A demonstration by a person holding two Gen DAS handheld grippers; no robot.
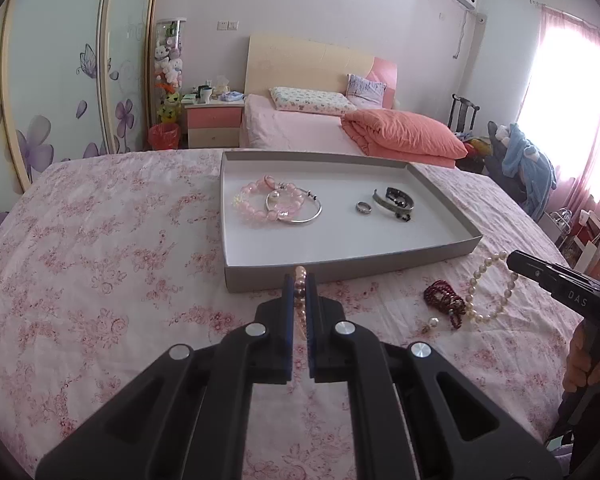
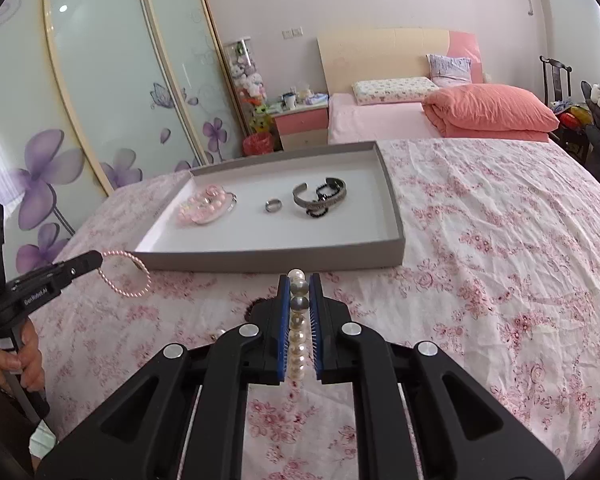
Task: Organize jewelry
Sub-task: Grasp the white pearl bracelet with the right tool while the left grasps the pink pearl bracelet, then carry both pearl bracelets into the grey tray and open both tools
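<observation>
The left gripper [image 1: 299, 280] pinches a pink bead bracelet [image 2: 126, 276] just before the tray [image 1: 440, 216]. The right gripper [image 2: 299, 280] pinches a pearl strand [image 2: 298, 332] above the floral sheet [image 2: 500, 280].

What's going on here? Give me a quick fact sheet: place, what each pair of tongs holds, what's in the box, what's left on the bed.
place: bedroom, flowered bedspread
left tongs: shut on pink bead bracelet
right tongs: shut on pearl necklace
box: pink bracelet, silver bangle, ring, dark cuff
left on bed: red bead bracelet
</observation>
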